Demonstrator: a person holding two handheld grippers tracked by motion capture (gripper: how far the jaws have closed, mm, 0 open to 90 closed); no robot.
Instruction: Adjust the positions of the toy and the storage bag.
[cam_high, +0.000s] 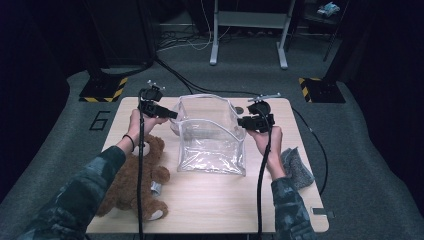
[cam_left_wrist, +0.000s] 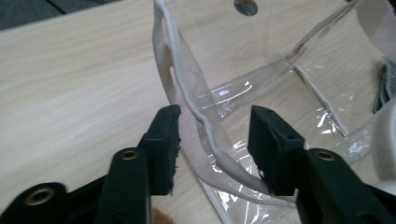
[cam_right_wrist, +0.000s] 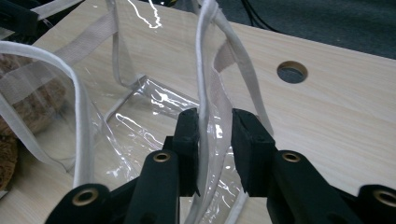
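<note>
At the middle of the table (cam_high: 210, 200) stands a clear plastic bag (cam_high: 212, 135) with white-taped edges, upright and mouth open, a gripper at each side of its rim. The left gripper (cam_left_wrist: 215, 126) straddles the near edge of the bag with its jaws apart, neither pad pressing on the taped rim between them. The right gripper (cam_right_wrist: 215, 128) has the opposite wall between its jaws, which stand close beside the plastic, a slight gap showing on either side; it looks to me let go rather than clamped. My guess is the bag has been spread open for loading, and the brown teddy bear (cam_high: 137, 180) lying just left of it seems the likely cargo, so a hand must back off the rim and reach for it. From above one also sees a grey cloth (cam_high: 297, 167) by the right wrist; the gripper views give the jaw gaps instead.
</note>
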